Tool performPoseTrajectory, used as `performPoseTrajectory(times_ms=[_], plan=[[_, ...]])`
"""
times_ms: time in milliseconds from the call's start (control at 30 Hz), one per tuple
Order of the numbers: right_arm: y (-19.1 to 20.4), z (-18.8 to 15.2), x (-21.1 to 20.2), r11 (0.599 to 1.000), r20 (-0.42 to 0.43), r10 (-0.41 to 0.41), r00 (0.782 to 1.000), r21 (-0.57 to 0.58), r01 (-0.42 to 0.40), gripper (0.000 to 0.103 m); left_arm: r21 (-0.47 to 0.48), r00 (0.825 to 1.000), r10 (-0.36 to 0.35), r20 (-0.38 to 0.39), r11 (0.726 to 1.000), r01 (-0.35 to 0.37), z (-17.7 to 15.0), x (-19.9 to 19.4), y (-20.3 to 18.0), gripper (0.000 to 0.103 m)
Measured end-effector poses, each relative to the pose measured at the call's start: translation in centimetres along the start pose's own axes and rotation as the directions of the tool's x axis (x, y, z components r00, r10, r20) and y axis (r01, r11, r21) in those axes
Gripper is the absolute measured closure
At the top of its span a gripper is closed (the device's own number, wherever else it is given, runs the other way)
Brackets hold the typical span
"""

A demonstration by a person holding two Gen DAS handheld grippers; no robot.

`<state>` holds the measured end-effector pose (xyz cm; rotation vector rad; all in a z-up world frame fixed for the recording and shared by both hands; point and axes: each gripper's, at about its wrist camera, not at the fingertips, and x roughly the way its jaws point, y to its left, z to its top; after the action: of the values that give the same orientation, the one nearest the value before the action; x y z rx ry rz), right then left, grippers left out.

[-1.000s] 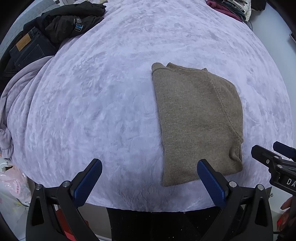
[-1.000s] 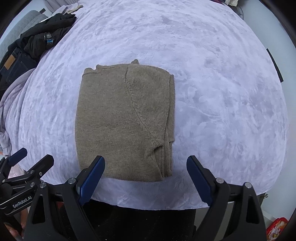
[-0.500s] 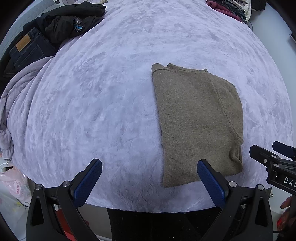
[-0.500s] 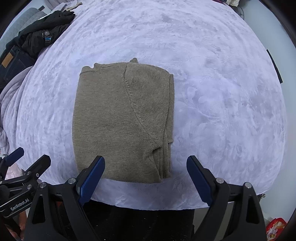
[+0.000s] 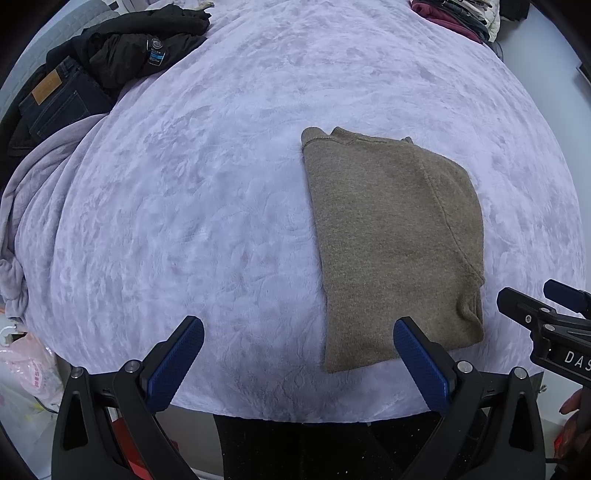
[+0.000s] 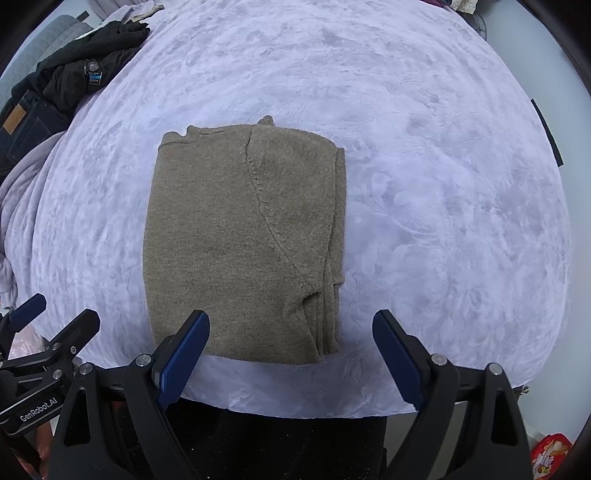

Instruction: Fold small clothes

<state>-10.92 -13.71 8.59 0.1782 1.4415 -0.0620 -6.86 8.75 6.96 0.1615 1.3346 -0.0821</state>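
Sweater (image 6: 240, 243), olive-brown knit, lies folded into a compact rectangle on the bed (image 5: 221, 184), toward the near edge and closer to your right side than your left. You have the wide lavender plush cover under it, with a heap of black garments (image 5: 136, 48) and dark jeans (image 5: 55, 99) well apart at the far left corner, and a stack of folded clothes (image 5: 454, 14) at the far right. Your right gripper (image 6: 291, 354) hovers over the near hem with its fingers spread wide and holding nothing; your left gripper (image 5: 299, 358) hangs just to the left of the sweater, fingers likewise released and empty. The fold looks finished or one step from it, so the risks from here are mostly of undoing it. Along the right side the layered edges (image 6: 328, 314) are stacked loosely; if you pinch only the top layer there, the lower ones will likely slide out and the bundle will open. The knit is soft and thick, so a grasp at one corner alone would probably let the rest sag and unroll. The plush cover may drag on the wool if you slide it rather than lift it. At the far edge a small collar tab (image 6: 266, 120) pokes out and could catch a finger.
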Motion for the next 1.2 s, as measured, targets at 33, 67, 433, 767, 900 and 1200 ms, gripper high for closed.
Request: performPoseTrajectory(times_ms=[33,67,433,767,900,1200], plan=[[0.0,0.0,0.0,1.0,0.0,-0.001,1.0,0.0,0.001,0.011,-0.001,1.0,0.0,0.002,1.0,0.0,-0.03,-0.07,-0.03,0.0],[-0.02,0.02,0.01,1.0,0.0,-0.001,1.0,-0.001,0.001,0.011,-0.003,1.0,0.0,0.003,1.0,0.0,-0.06,-0.14,-0.07,0.0],[-0.08,0.1,-0.05,1.0,0.0,-0.003,1.0,-0.001,0.003,0.011,0.0,1.0,0.0,0.003,1.0,0.0,-0.05,-0.09,0.13,0.0],[0.06,0.09,-0.07,1.0,0.0,-0.006,1.0,-0.002,0.006,0.011,0.0,1.0,-0.001,0.006,1.0,0.001,-0.11,-0.12,0.17,0.0],[-0.01,0.12,-0.15,1.0,0.0,-0.009,1.0,-0.003,0.009,0.011,-0.002,1.0,-0.002,0.003,1.0,0.002,-0.15,-0.05,0.15,0.0],[-0.13,0.12,-0.26,1.0,0.002,-0.012,1.0,-0.002,0.012,0.011,0.005,1.0,-0.001,0.006,1.0,0.001,-0.18,-0.02,-0.19,0.0]])
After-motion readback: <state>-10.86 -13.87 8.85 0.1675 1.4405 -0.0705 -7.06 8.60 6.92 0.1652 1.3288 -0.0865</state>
